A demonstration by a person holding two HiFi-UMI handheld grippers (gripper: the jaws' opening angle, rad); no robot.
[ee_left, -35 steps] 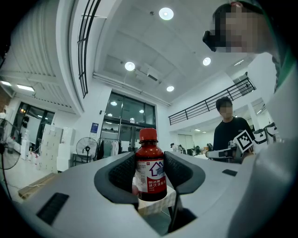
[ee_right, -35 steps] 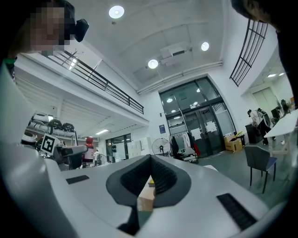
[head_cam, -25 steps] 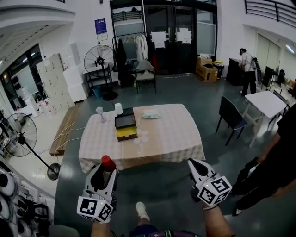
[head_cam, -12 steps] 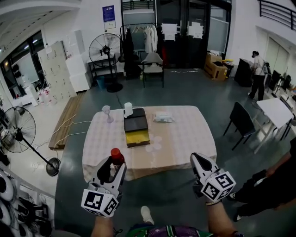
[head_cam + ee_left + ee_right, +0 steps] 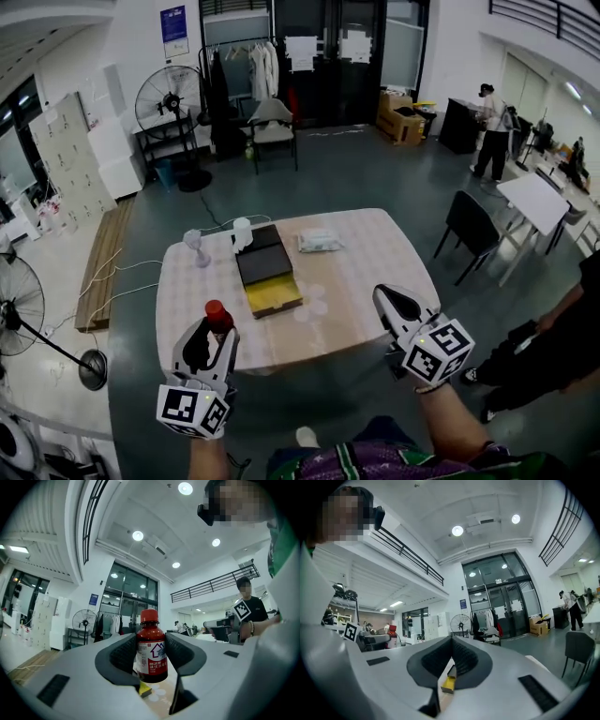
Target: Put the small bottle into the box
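The small dark bottle [image 5: 217, 315] with a red cap and white label stands upright between the jaws of my left gripper [image 5: 212, 333], which is shut on it. In the left gripper view the bottle [image 5: 151, 653] fills the gap of the left gripper [image 5: 151, 645], both pads against its sides. The box [image 5: 265, 277], with a black lid and yellow inside, lies open on the checked table [image 5: 375, 267], ahead of both grippers. My right gripper [image 5: 389, 302] hovers off the table's near right edge, shut and empty; the right gripper [image 5: 451, 644] shows its tips meeting.
A white cup [image 5: 242, 231] and a stemmed glass [image 5: 194, 241] stand at the table's far left, a white packet [image 5: 320, 242] behind the box. A dark chair [image 5: 471, 230] and white table [image 5: 536, 200] are at right. A person's arm [image 5: 562, 323] is close on my right.
The view has shifted, and the table now sits closer to both grippers. The left gripper still holds the bottle; the right one stays shut.
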